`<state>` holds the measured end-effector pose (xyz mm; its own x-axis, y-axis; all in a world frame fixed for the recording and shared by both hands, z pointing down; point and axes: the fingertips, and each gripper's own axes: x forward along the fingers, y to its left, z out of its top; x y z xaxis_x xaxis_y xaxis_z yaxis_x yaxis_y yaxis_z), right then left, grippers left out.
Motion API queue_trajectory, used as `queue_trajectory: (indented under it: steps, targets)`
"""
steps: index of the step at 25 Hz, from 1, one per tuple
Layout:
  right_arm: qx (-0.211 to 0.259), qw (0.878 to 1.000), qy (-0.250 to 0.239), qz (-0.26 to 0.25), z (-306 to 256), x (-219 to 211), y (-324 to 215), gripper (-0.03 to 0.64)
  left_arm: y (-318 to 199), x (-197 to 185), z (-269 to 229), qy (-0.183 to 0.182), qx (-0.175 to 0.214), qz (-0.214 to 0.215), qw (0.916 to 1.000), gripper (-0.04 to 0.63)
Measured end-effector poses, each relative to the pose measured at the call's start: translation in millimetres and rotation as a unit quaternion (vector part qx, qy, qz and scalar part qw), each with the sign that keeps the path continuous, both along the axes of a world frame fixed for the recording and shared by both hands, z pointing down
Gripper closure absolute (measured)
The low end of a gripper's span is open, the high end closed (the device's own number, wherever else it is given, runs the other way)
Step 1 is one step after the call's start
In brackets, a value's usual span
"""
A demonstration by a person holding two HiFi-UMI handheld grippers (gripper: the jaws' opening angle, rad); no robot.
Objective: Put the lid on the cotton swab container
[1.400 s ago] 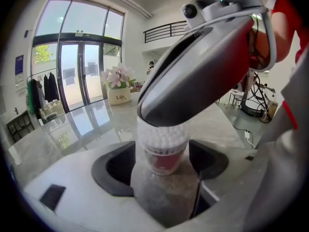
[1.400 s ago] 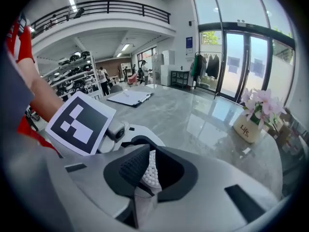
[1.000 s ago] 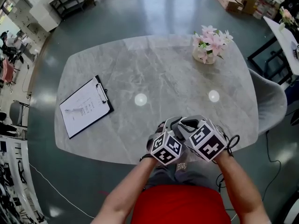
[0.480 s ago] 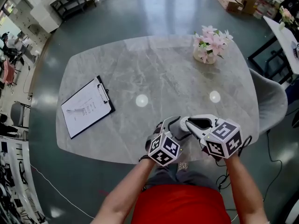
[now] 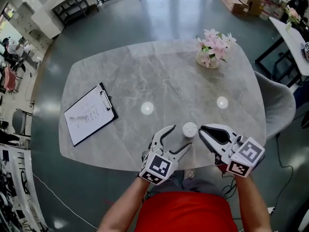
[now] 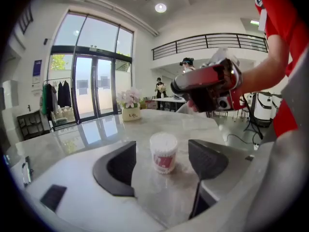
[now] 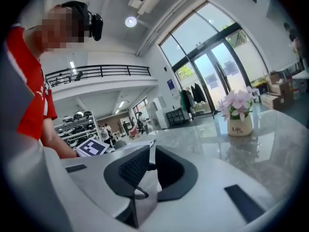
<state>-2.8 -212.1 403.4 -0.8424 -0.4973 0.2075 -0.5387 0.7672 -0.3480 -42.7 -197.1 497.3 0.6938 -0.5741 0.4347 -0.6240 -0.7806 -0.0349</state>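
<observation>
The cotton swab container (image 5: 189,128), a small lidless round tub full of white swabs with a red label, stands on the marble table (image 5: 159,71) near its front edge. My left gripper (image 5: 181,137) is open just left of it; in the left gripper view the container (image 6: 163,152) stands between the two dark pads without touching either. My right gripper (image 5: 202,129) is a little to the container's right, jaws nearly together. In the right gripper view a thin clear lid (image 7: 152,151) shows edge-on between the pads of that gripper (image 7: 150,166).
A vase of pink flowers (image 5: 211,50) stands at the table's far right. A clipboard with paper (image 5: 89,112) lies at the left edge. A grey chair (image 5: 280,105) is beside the table's right side.
The two grippers, close together over the front edge a second ago, have drawn apart. The container they hid now stands in view, and the left jaws are spread wide.
</observation>
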Motion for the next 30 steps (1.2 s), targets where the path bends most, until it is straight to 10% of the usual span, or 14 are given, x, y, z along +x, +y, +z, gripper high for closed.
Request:
queue_trajectory:
  steps: [7, 14, 30]
  targets:
    - [0.126, 0.989, -0.057, 0.044, -64, 19, 14, 0.557, 13, -6, -107, 0.121, 0.065, -0.057, 0.9889, 0.406]
    - [0.189, 0.975, -0.107, 0.049, -112, 22, 34, 0.558, 26, -8, -182, 0.142, 0.141, -0.054, 0.9782, 0.588]
    - [0.262, 0.959, -0.085, 0.067, -150, 28, 48, 0.600, 41, -5, -240, 0.147, 0.206, -0.059, 0.9655, 0.588]
